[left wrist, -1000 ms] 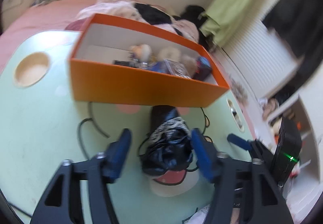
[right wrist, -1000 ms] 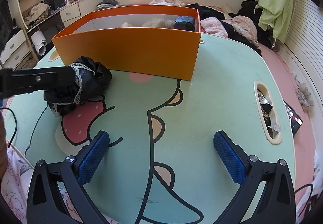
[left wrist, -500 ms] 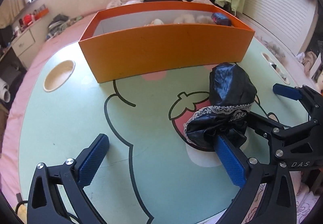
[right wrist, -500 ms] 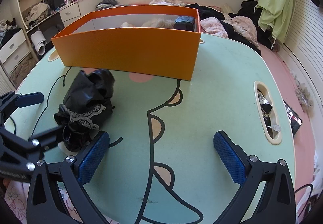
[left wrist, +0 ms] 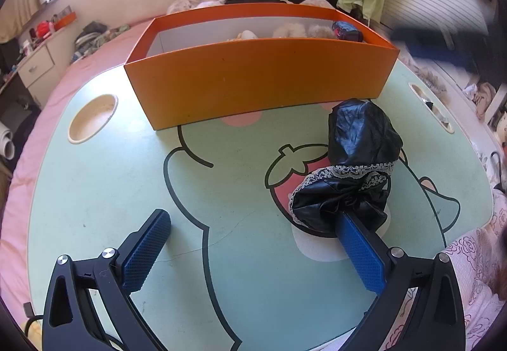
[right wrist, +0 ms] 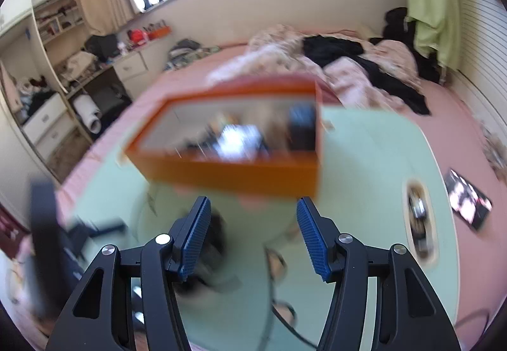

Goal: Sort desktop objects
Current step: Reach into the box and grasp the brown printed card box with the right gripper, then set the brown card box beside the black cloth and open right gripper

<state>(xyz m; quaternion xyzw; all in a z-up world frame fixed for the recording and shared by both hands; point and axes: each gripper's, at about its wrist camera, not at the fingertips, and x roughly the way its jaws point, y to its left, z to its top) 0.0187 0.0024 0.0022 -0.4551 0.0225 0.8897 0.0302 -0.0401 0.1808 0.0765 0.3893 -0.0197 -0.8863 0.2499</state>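
A black shiny bundle with white lace trim (left wrist: 355, 170) lies on the green cartoon table (left wrist: 95, 192), on a strawberry print. My left gripper (left wrist: 253, 233) is open and empty; its right finger (left wrist: 358, 249) touches the bundle's near edge. An orange box (left wrist: 259, 88) with several items inside stands behind the bundle. In the blurred right wrist view, my right gripper (right wrist: 253, 218) is open and empty, raised above the table in front of the orange box (right wrist: 234, 173). The bundle shows there as a dark blur (right wrist: 215, 233) by the left finger.
A round cup recess (left wrist: 92, 118) is at the table's left, an oval slot (left wrist: 431, 107) at its right. A bed with clothes (right wrist: 348, 66) lies behind the table. A dark tablet (right wrist: 469, 199) lies on the pink cover to the right. Drawers and shelves (right wrist: 57, 97) stand left.
My left gripper has let go of the black bundle, opened wide and pulled back. My right gripper has lifted fast above the table and its jaws have narrowed.
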